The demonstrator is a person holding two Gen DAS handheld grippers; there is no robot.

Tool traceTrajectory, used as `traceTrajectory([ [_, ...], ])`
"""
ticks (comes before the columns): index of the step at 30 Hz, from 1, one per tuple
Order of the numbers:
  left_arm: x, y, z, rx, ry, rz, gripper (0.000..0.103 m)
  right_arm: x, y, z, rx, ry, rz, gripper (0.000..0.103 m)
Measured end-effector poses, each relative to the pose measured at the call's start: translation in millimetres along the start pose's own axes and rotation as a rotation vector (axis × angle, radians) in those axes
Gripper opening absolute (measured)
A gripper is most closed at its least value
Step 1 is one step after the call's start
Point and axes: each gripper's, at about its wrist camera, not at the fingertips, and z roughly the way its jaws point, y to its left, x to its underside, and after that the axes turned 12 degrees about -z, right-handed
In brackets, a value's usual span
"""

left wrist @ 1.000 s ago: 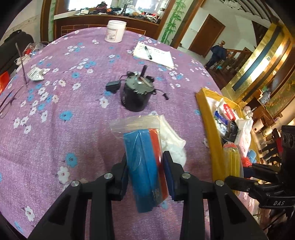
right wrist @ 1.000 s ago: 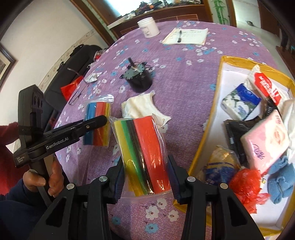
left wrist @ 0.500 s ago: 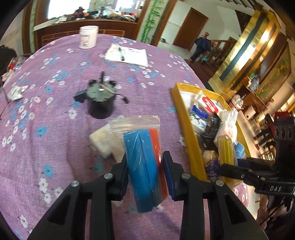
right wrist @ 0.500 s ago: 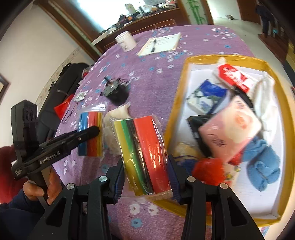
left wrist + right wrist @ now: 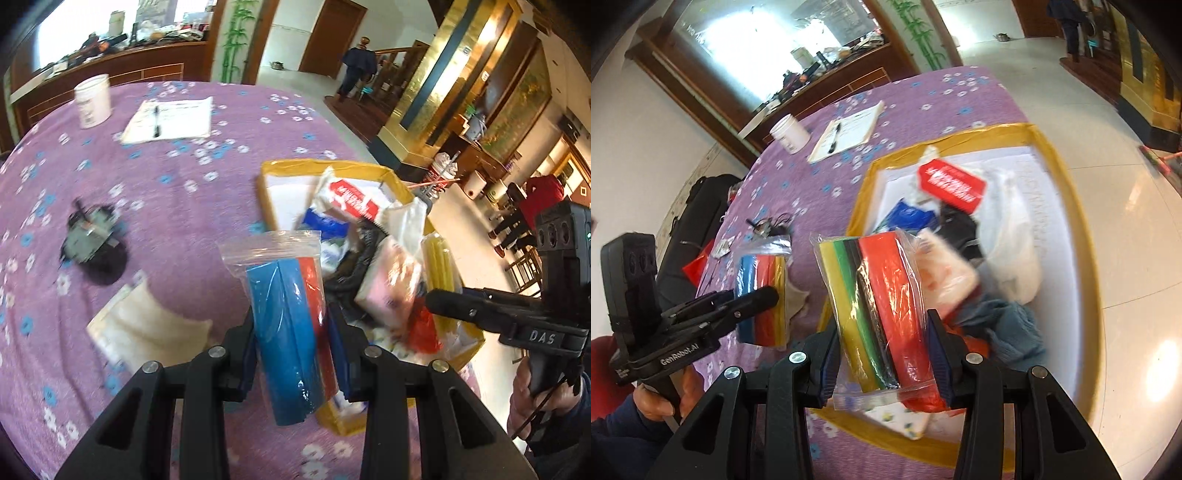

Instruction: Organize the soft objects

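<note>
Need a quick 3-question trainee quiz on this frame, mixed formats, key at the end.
1. True or false: the left tool is shut on a zip bag of blue and red sponges.
2. The yellow-rimmed tray holds: A) only packets B) packets plus a blue cloth C) nothing.
3. Fill in: on the purple tablecloth, a pen lies on a sheet of ____.

Key: 1 true; 2 B; 3 paper.
</note>
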Motion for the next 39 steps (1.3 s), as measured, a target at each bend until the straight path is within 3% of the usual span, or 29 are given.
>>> traceTrajectory([
  [19, -40.0, -40.9, 59.4, 0.014, 0.042, 0.016, 0.033, -42.8, -33.0, 30.9, 0.086, 0.063, -0.093, 0.046],
  [29, -47.0, -46.1, 91.5, 0.02, 0.084, 0.011, 0.033, -67.3, -55.8, 41.8, 0.123, 0.047, -0.031, 0.046],
  [39, -43.8, -53.0, 112.7, 0.042, 0.121, 0.017, 0.033, -70.1, -75.1, 52.2, 0.183, 0.071, 0.021, 0.046],
])
